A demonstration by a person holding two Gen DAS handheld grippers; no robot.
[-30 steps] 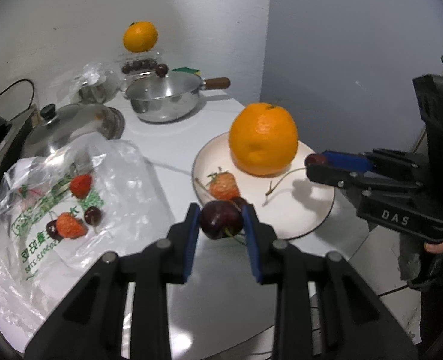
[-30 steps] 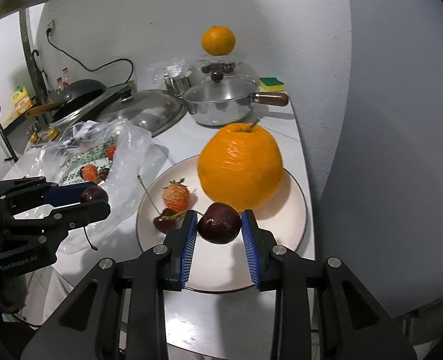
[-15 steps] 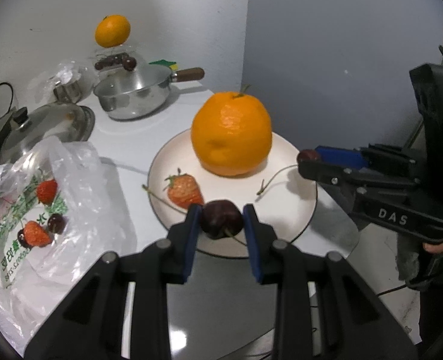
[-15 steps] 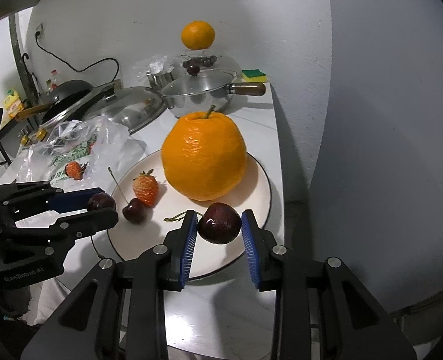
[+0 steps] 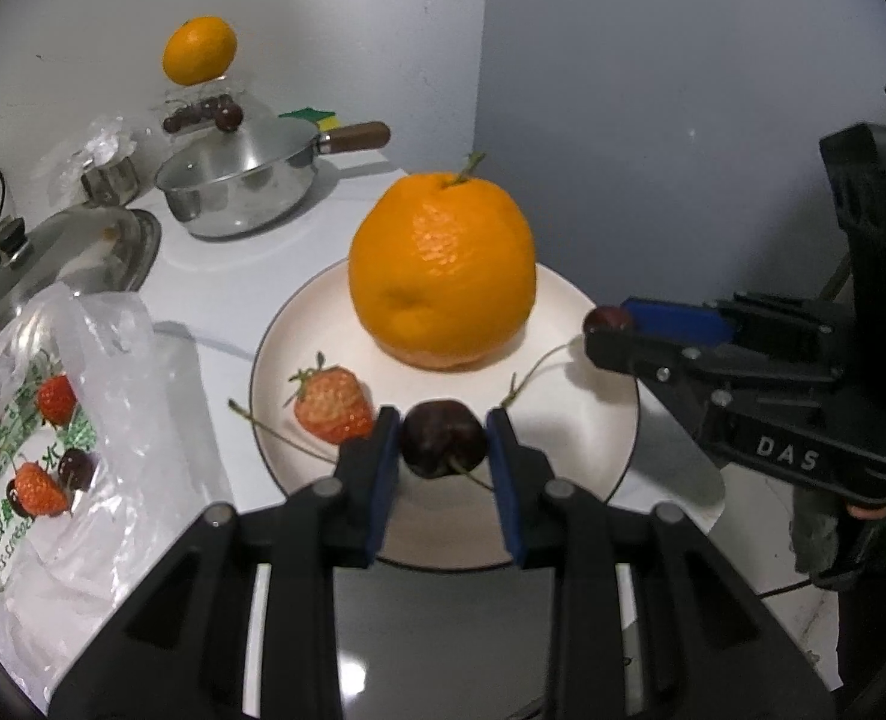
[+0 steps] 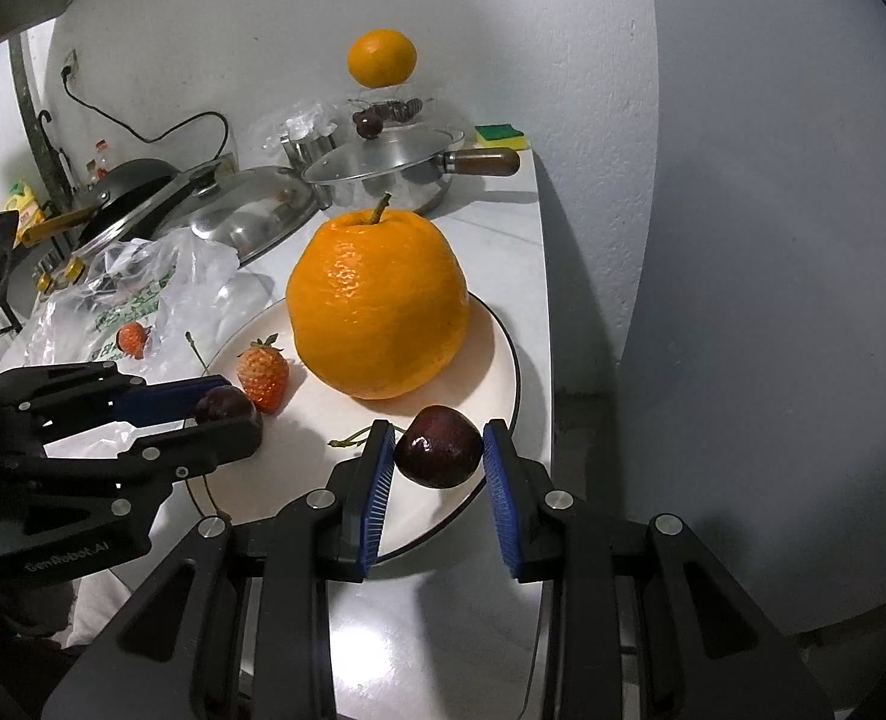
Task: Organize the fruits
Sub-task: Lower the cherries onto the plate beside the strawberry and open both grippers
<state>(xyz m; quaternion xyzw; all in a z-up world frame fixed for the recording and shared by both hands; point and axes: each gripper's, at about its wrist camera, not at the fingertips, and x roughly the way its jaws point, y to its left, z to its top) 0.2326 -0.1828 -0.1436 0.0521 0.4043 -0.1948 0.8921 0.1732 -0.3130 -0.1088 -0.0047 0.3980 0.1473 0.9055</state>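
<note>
Presently the left gripper (image 5: 443,441) is clamping a dark cherry (image 5: 441,443) over the plate (image 5: 568,306) near edge, beside the strawberry (image 5: 332,411). Centrally, the orange (image 5: 440,270) is occupying the plate. Rightward, the right gripper (image 6: 438,450) is pinching its own cherry (image 6: 438,447); both should be lowering onto bare plate before releasing.

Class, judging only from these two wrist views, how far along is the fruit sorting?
Done: a large orange and a strawberry sit on the plate.
In hand: each gripper, left and right, holds a cherry above the plate.
Left: strawberries and cherries remain in the plastic bag.
</note>
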